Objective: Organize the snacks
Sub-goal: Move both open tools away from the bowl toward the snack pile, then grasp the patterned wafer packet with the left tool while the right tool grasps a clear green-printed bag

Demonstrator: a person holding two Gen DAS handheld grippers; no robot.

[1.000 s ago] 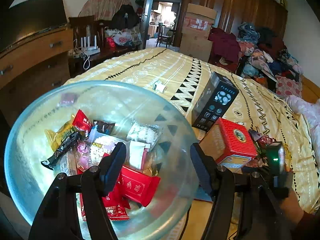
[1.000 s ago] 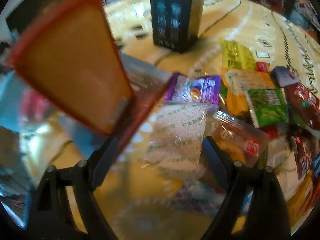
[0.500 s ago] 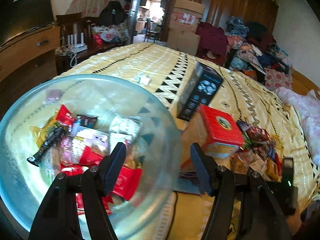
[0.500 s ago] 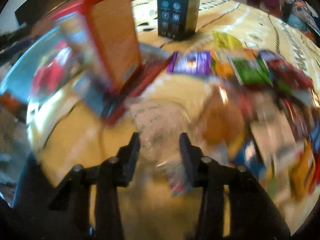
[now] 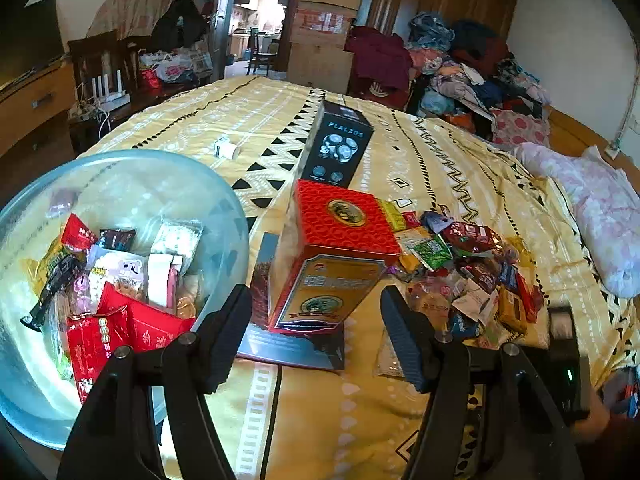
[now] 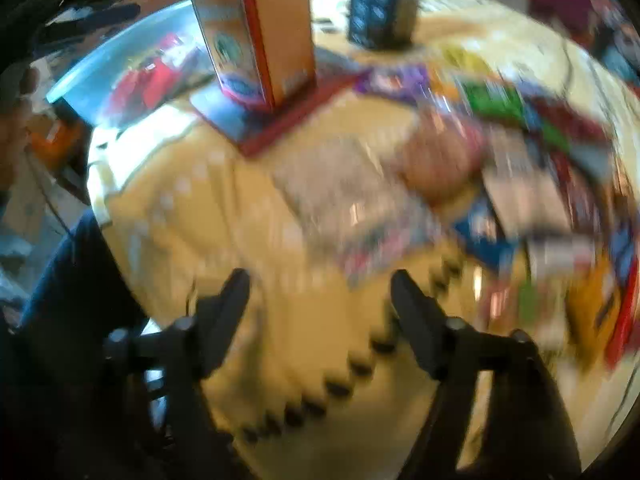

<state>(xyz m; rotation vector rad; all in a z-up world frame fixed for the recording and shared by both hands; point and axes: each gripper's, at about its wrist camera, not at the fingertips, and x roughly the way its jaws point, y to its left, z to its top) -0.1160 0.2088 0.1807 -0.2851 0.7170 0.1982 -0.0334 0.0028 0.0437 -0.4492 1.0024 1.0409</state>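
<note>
A clear glass bowl [image 5: 224, 216] at the left holds several snack packets [image 5: 120, 280]. A pile of loose snack packets [image 5: 472, 272] lies on the yellow bedspread at the right; it shows blurred in the right wrist view [image 6: 520, 152]. A clear packet [image 6: 352, 204] lies on the spread just ahead of my right gripper [image 6: 320, 292], which is open and empty. My left gripper [image 5: 316, 316] is open and empty, near the bowl and in front of a red box [image 5: 340, 248]. The right gripper's body shows at the lower right of the left wrist view [image 5: 564, 360].
The red box stands on a flat booklet [image 5: 292, 344]; both show in the right wrist view [image 6: 256, 32]. A black box [image 5: 336, 144] stands behind it. A small white object [image 5: 226, 148] lies farther back. A pink pillow [image 5: 600, 208] and a clothes heap [image 5: 460, 68] sit at the right.
My right gripper closed on the clear packet, then opened and pulled back, leaving the packet on the spread. My left gripper swung right, away from over the bowl toward the red box.
</note>
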